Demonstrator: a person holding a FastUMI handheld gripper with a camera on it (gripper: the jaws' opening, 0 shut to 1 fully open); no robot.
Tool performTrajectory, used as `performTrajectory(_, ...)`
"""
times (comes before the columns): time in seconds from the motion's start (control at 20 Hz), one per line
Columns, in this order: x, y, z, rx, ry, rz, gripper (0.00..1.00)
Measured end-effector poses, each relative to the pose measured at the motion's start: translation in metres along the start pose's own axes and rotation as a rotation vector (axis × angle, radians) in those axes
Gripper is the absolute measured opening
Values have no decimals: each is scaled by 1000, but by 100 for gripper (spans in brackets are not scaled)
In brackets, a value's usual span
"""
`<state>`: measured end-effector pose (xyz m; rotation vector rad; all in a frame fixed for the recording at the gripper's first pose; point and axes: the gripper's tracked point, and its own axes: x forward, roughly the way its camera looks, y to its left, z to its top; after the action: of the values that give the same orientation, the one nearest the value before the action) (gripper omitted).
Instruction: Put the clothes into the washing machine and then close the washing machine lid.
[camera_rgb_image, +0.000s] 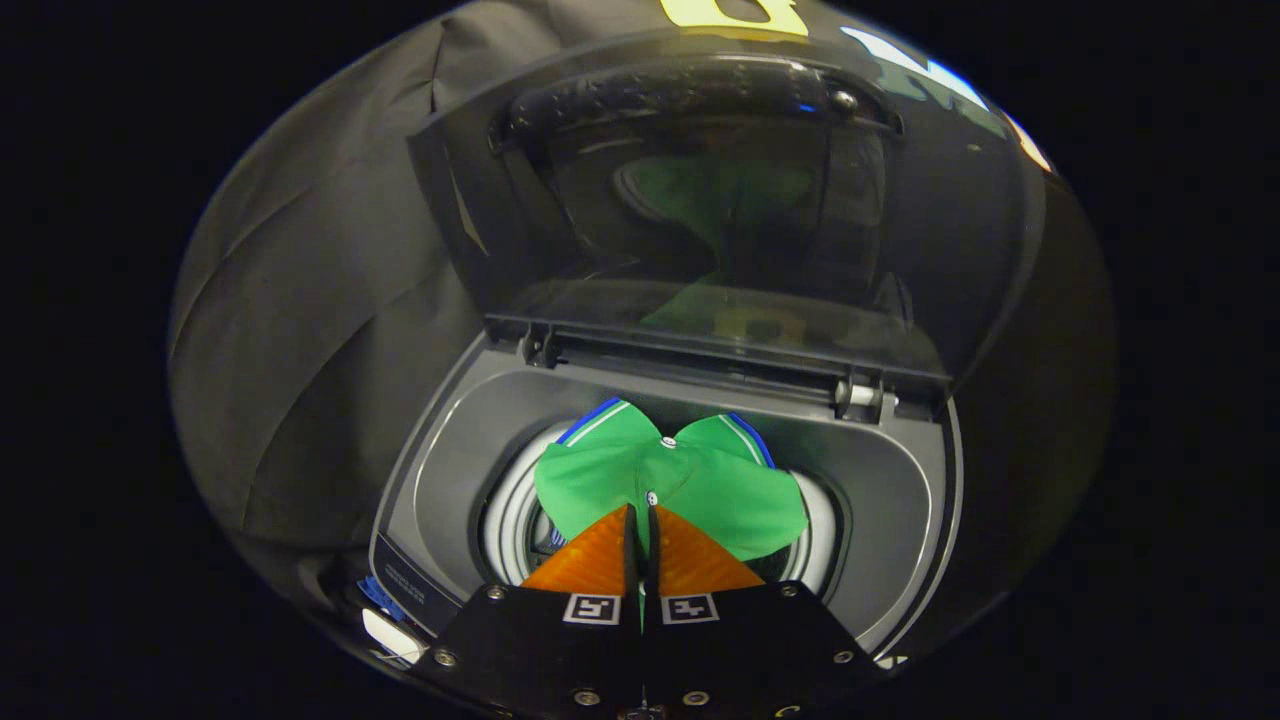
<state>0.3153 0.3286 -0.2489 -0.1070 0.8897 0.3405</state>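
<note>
Black cloth (300, 330) hangs as the backdrop, filling the left side of the frame from top to bottom, with long diagonal folds and creases catching dim light; a seam or pleat runs down at upper left, and the same cloth lies darker and smoother along the right side

Your gripper (640, 515) hangs over the washing machine (905, 520), its fingers pinched together on the garment (690, 480), which drapes over the drum opening (510, 520) just ahead of them. Behind the drum, the lid (700, 220) stands raised, hinged along the machine's rear edge.
</note>
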Motion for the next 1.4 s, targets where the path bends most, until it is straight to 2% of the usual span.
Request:
performTrajectory(0.2, 5, 1, -19, -13, 48, 5, 6)
performTrajectory(0.35, 1, 4, -18, -20, 29, 13, 10)
performTrajectory(0.65, -14, -5, -14, -36, 3, -54, 97)
performTrajectory(0.75, -21, -4, -5, -41, -45, -52, 96)
performTrajectory(1.1, -77, 8, 64, -81, -350, -69, 96)
performTrajectory(1.4, -130, 11, 123, -136, -566, -117, 96)
